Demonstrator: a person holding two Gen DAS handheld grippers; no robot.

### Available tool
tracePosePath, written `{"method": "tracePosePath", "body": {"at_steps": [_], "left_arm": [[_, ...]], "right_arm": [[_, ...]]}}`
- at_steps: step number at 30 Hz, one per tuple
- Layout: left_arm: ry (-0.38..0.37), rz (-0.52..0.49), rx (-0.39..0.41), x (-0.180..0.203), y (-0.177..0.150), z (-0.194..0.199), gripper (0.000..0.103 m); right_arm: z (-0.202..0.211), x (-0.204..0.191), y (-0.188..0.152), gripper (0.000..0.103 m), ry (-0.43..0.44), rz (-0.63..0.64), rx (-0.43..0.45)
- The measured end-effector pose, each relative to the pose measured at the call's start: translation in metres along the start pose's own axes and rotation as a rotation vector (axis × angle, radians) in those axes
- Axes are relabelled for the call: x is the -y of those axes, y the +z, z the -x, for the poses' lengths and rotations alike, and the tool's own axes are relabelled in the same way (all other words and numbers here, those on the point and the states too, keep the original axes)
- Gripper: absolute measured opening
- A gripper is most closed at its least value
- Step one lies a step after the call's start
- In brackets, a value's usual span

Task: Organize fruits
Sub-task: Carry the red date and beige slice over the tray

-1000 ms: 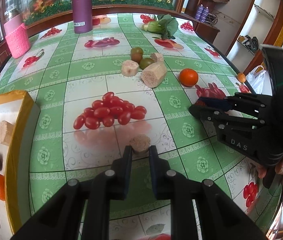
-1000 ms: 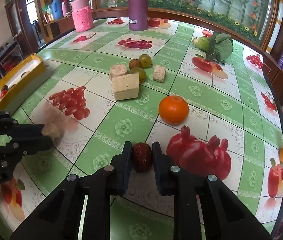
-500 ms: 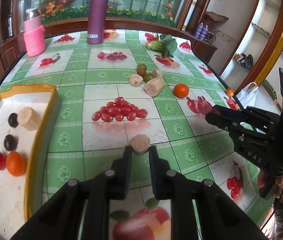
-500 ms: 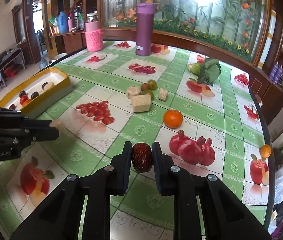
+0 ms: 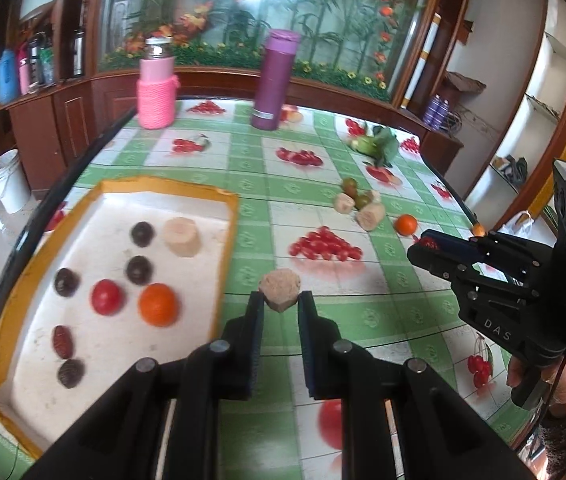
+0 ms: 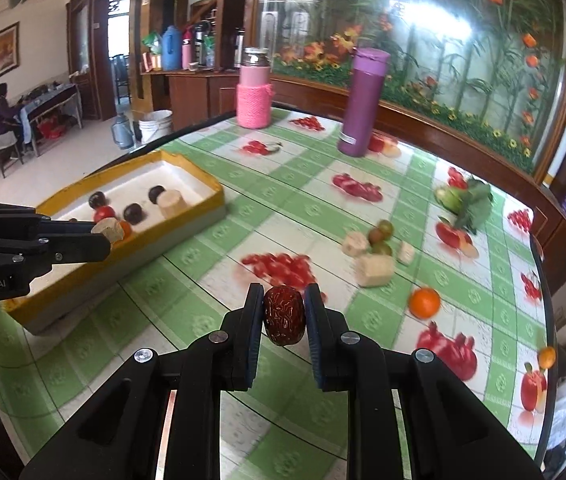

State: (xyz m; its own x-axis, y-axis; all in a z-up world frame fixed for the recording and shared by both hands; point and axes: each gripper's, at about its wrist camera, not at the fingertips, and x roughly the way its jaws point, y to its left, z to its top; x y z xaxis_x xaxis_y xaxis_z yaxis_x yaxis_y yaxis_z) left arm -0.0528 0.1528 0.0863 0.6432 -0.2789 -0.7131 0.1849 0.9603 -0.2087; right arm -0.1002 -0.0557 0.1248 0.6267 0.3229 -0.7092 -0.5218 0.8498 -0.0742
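My left gripper (image 5: 280, 300) is shut on a pale beige fruit chunk (image 5: 279, 290), held in the air just right of the yellow-rimmed tray (image 5: 227, 240). The tray holds several dark round fruits, a red tomato (image 5: 107, 297), an orange (image 5: 158, 304), a red date (image 5: 62, 342) and a beige chunk (image 5: 182, 237). My right gripper (image 6: 283, 316) is shut on a wrinkled red date (image 6: 284, 315), above the green checked tablecloth. In the right wrist view the left gripper (image 6: 101, 236) with its chunk hangs beside the tray (image 6: 199, 184).
On the table lie an orange (image 6: 425, 303), beige chunks (image 6: 375, 270), green-brown small fruits (image 6: 381, 232) and a leafy vegetable (image 6: 467, 202). A purple flask (image 6: 361, 102) and a pink-sleeved jar (image 6: 254, 94) stand at the back. A small orange (image 6: 547, 356) sits near the right table edge.
Both grippers have risen and swung left toward the tray, each keeping its fruit. The tray now fills much more of the left wrist view.
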Motion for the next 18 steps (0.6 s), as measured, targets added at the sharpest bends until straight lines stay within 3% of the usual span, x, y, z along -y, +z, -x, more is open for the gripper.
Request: {"method": "tracePosePath", "body": {"at_steps": [18], "left_arm": [[0.136, 0.146, 0.031, -0.088, -0.023, 0.031, 0.019]], "right_arm": [[-0.028, -0.102, 0.053, 0.02, 0.138, 0.186, 0.016]]}}
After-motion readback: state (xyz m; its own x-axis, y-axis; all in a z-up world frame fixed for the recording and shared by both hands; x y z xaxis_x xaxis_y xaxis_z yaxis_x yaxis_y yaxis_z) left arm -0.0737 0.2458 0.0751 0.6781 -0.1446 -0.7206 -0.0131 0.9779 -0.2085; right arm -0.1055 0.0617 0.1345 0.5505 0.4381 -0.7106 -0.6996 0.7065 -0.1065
